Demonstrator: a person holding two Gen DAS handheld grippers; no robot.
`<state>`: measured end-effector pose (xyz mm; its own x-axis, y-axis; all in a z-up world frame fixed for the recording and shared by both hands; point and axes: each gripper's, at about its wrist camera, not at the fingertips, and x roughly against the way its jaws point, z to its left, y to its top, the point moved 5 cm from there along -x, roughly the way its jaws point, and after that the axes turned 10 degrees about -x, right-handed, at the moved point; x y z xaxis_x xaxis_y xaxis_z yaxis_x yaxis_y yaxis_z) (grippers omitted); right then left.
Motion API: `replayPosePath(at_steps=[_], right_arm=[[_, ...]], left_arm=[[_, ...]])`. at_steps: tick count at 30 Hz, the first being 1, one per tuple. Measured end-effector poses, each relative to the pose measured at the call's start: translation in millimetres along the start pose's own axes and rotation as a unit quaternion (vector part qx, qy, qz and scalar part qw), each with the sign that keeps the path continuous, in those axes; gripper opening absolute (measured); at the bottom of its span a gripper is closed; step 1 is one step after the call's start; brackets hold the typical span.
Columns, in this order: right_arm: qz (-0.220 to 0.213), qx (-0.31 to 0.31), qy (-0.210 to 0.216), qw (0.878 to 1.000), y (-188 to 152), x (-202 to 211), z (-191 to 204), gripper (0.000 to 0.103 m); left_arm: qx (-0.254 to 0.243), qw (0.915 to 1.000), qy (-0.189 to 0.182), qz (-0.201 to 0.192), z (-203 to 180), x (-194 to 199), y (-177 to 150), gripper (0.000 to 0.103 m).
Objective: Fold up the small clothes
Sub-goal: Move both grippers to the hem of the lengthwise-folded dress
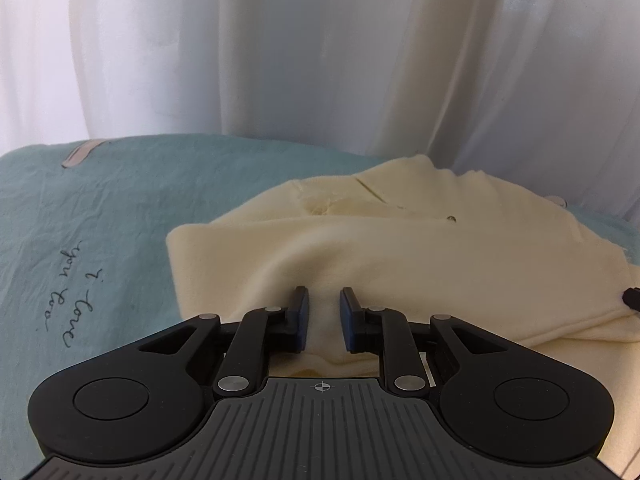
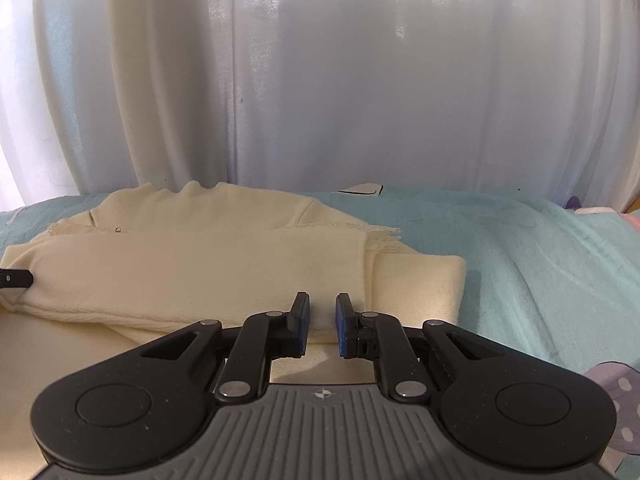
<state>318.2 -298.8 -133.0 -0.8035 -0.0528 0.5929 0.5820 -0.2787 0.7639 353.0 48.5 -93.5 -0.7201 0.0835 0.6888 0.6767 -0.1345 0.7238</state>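
Observation:
A cream knit sweater point(image 1: 400, 256) lies partly folded on a teal bedsheet point(image 1: 100, 208). It also shows in the right wrist view point(image 2: 200, 264), with a frayed sleeve cuff point(image 2: 384, 236) laid across it. My left gripper point(image 1: 324, 300) is shut on a raised fold of the sweater near its lower left edge. My right gripper point(image 2: 322, 306) is shut on the sweater's near edge toward its right side. Cream cloth fills the narrow gap between each pair of blue pads. A tip of the other gripper shows at the edge of each view.
White curtains point(image 2: 320, 80) hang behind the bed. The sheet carries handwritten script point(image 1: 68, 300) left of the sweater. A small white card point(image 2: 360, 189) lies at the sheet's far edge. A lilac dotted print point(image 2: 616, 392) sits at the right.

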Motion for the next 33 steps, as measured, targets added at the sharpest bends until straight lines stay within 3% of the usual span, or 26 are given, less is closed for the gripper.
replayPosePath(at_steps=[3,6,7,10,14,16,19,21,24,29,33], right_arm=[[0.027,-0.017,0.004,0.999,-6.7,21.3,-1.6,0.02],[0.075,-0.032,0.055,0.995,-34.6,52.5,-3.2,0.022],[0.107,-0.041,0.068,0.991,-50.9,66.8,-4.9,0.023],[0.149,-0.041,0.096,0.983,-86.1,115.8,-10.1,0.023],[0.216,-0.043,0.107,0.97,-126.9,180.2,-27.8,0.03],[0.246,-0.049,0.1,0.963,-141.8,205.1,-38.1,0.034],[0.261,-0.081,0.099,0.957,-151.0,228.6,-52.5,0.036],[0.266,-0.099,0.087,0.955,-154.3,235.6,-61.4,0.045],[0.266,-0.117,0.089,0.953,-160.0,239.8,-71.8,0.046],[0.275,-0.17,0.128,0.938,-171.4,238.5,-78.7,0.044],[0.29,-0.219,0.141,0.921,-177.7,232.7,-85.8,0.021]], left_arm=[[0.032,0.9994,-0.003,0.009,7.4,14.5,-5.8,0.022],[0.046,0.9989,0.009,0.0,18.8,51.2,-18.3,0.026],[0.045,0.9988,0.015,-0.012,24.9,73.6,-24.6,0.032],[0.034,0.9976,0.048,-0.037,40.8,136.9,-46.7,0.049],[0.008,0.9966,0.077,-0.028,56.1,217.1,-80.5,0.058],[0.006,0.9985,0.055,-0.004,57.4,244.4,-97.2,0.067],[0.021,0.9992,-0.007,0.034,49.9,268.5,-126.6,0.074],[0.038,0.9954,-0.053,0.071,41.1,268.1,-149.1,0.074],[0.051,0.9879,-0.069,0.129,30.9,258.2,-180.3,0.068],[0.061,0.9797,-0.09,0.168,21.9,246.2,-210.6,0.053],[0.076,0.9748,-0.117,0.175,18.3,241.7,-222.8,0.044]])
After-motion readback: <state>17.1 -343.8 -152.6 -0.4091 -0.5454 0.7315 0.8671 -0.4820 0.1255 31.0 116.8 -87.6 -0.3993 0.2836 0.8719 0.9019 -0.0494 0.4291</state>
